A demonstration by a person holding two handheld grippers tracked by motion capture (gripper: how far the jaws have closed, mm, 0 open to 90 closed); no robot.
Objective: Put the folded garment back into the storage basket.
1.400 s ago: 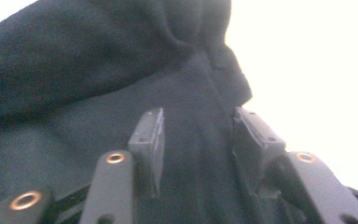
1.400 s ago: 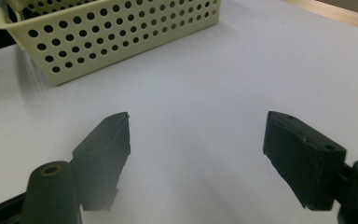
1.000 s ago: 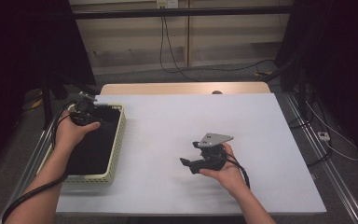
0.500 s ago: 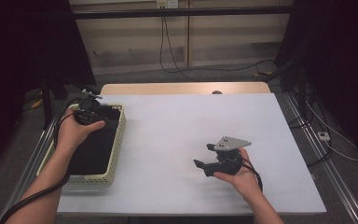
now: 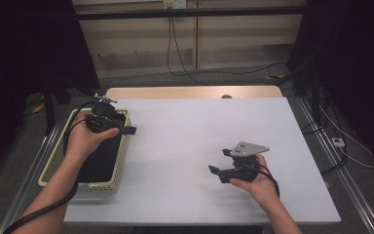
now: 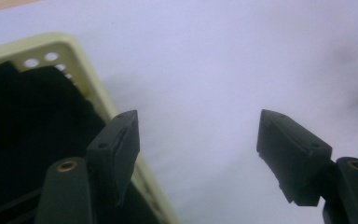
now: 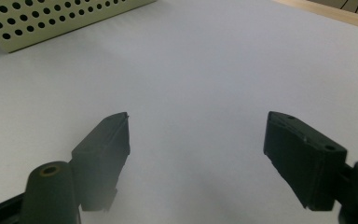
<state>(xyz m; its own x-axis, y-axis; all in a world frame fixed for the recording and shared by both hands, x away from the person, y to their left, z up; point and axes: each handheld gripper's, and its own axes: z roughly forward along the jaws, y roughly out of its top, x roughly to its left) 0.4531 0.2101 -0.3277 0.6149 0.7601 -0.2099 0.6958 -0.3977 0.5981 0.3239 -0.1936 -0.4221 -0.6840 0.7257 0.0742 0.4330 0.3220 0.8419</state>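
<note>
On the white table (image 5: 185, 146) there is a pale yellow perforated basket (image 5: 121, 161) at the left edge, and inside it lies something black (image 5: 97, 161). It looks like a folded dark cloth, but the view is too dark to be sure.

The left gripper (image 5: 129, 130) is held by the person's left hand (image 5: 85, 141) over the far right corner of the basket. Its tip reaches just past the basket's right rim, over the bare table. In the left gripper view, the left gripper (image 6: 198, 140) has its jaws standing wide, and they have just been opening further. Nothing is between them: one jaw is above the basket rim (image 6: 81, 65) and the other is above the white surface. The black content (image 6: 28, 121) is seen below and to the side of the jaws, not touched by them.

The right gripper (image 5: 216, 171) is in the person's right hand (image 5: 255, 183), near the front right part of the table and well apart from the basket. It points to the left, toward the basket side, and the grey three-cornered plate is on its top. In the right gripper view, the right gripper (image 7: 196, 135) also has its jaws wide apart with only bare table between them. The perforated wall of the basket (image 7: 51, 18) shows far off at the upper left.
</note>
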